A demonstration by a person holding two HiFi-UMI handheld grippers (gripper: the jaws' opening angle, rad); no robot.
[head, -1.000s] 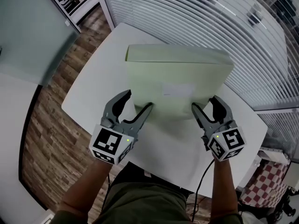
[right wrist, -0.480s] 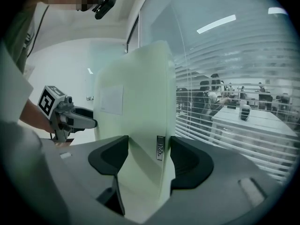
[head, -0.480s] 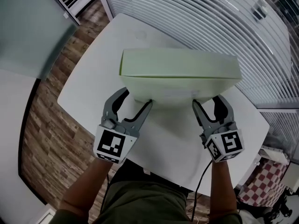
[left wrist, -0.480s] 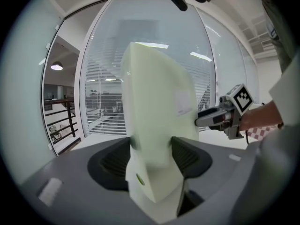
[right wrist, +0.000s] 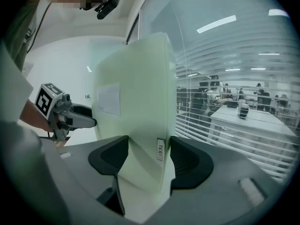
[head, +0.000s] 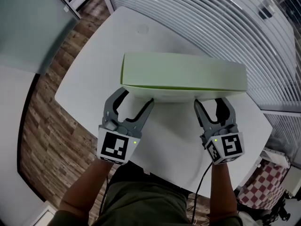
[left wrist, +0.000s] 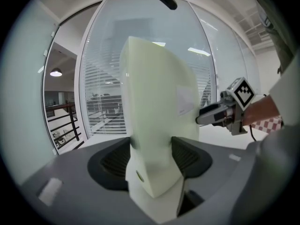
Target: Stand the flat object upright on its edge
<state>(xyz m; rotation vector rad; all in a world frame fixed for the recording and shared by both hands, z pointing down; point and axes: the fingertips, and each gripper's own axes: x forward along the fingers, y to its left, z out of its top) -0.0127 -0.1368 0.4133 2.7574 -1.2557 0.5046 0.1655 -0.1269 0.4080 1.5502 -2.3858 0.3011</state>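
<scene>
A flat pale green box (head: 183,72) stands almost upright on the white table (head: 89,86), its long narrow side facing up at me. My left gripper (head: 135,100) is shut on its near lower part toward the left end. My right gripper (head: 210,101) is shut on it toward the right end. In the left gripper view the box (left wrist: 154,102) rises as a slab from between the jaws, which press on both its sides; the right gripper (left wrist: 220,114) shows beyond. The right gripper view shows the box (right wrist: 136,102) clamped the same way, with the left gripper (right wrist: 70,118) beside its labelled face.
White window blinds (head: 202,18) run close behind and to the right of the table. Wooden floor (head: 47,121) lies beyond the table's left edge. A red-and-white checked item (head: 256,192) sits low at the right.
The box has tipped up from a lean that showed its broad labelled face to nearly upright, so mostly its narrow top side shows. Both grippers kept their grip and shifted only slightly.
</scene>
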